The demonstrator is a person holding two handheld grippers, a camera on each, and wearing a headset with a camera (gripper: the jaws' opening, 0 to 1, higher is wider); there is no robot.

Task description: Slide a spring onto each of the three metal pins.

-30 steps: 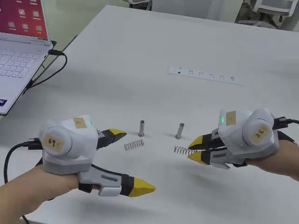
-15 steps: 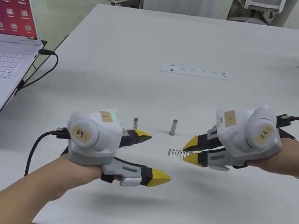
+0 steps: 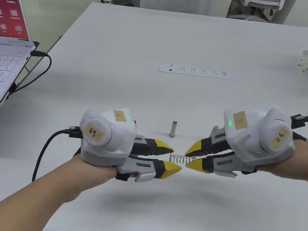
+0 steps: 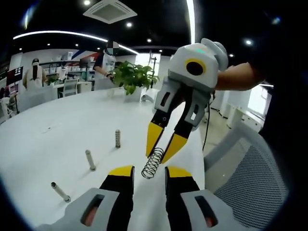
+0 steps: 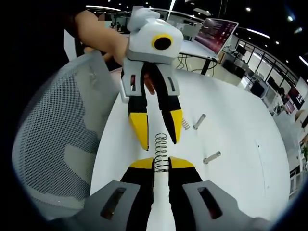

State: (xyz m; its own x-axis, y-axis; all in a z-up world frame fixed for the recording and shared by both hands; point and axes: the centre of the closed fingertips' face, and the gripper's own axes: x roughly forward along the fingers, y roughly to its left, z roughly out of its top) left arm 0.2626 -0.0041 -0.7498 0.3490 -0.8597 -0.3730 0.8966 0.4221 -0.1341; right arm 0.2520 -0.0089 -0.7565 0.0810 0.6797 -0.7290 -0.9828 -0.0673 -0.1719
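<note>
a spring point(image 3: 180, 158) is held roughly level between the two grippers, apparently lifted off the white tabletop point(image 3: 120, 72). one end is pinched by the fingers of the right gripper point(image 3: 188, 159), which are drawn narrow onto the coil. in the right gripper view the spring is seen rising from between those fingers toward the left gripper point(image 3: 174, 157). the fingers of the left gripper are set moderately apart, with the free end of the spring placed in the gap between them. whether the coil is touched by them cannot be told.

a metal pin point(image 3: 172, 129) is stood upright on the tabletop just beyond the gap between the grippers. in the right gripper view a further pin point(image 5: 198, 121) is seen farther off, and a second spring point(image 5: 185, 123) is laid flat just beside it. in the left gripper view a ribbed upright piece point(image 4: 117, 138) is seen at the far end of the row. whether it is a pin already carrying a spring cannot be told.

a white power strip point(image 3: 196, 71) is laid flat well behind the pins. an open laptop point(image 3: 7, 38) is placed at the left edge of the tabletop, with a black cable point(image 3: 33, 72) trailed beside it. a mesh chair point(image 5: 62, 144) is seen near the tabletop edge.
</note>
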